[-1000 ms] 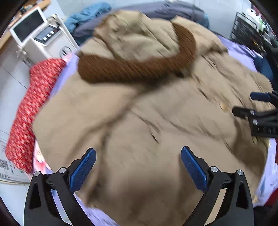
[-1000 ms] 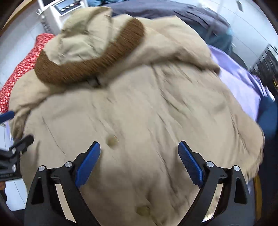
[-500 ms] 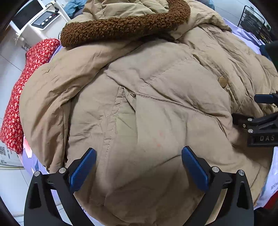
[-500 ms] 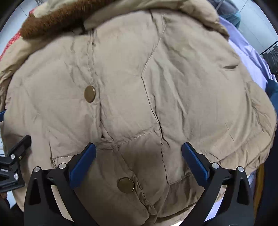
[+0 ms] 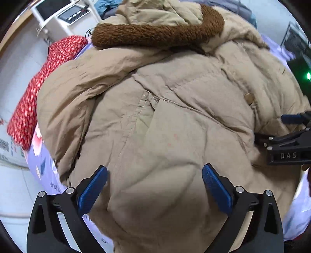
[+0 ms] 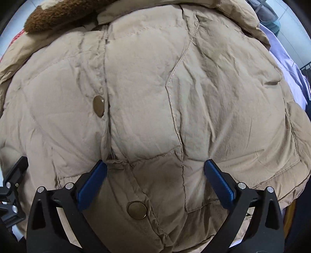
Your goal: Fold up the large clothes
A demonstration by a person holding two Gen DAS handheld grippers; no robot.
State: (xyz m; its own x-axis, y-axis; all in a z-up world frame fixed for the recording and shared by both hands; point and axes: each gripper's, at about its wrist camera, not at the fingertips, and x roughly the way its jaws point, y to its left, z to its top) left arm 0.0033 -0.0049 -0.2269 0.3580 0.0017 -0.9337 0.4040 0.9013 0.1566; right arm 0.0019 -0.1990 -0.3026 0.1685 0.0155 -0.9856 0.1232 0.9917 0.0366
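A large tan puffer coat [image 5: 175, 120] with a brown fleece-trimmed hood [image 5: 155, 33] lies spread over a lilac-covered bed. It fills the right wrist view [image 6: 145, 87], where its brass snap buttons [image 6: 98, 106] run down the front placket. My left gripper [image 5: 154, 183] is open, close over the coat's lower left side. My right gripper [image 6: 155, 179] is open, its blue pads straddling the coat's front near the hem, with a snap [image 6: 136, 210] between them. The right gripper also shows at the right edge of the left wrist view [image 5: 287, 134].
A red patterned cloth [image 5: 38, 87] lies at the bed's left edge. A white device with a screen [image 5: 62, 17] stands beyond it. Lilac bedsheet [image 5: 44, 165] shows under the coat. Dark and blue clothes [image 5: 108, 4] are piled behind the hood. A black wire rack [image 5: 295, 39] stands at far right.
Both grippers have come down closer to the coat over the last second; the coat now fills more of both views. Both stay open.
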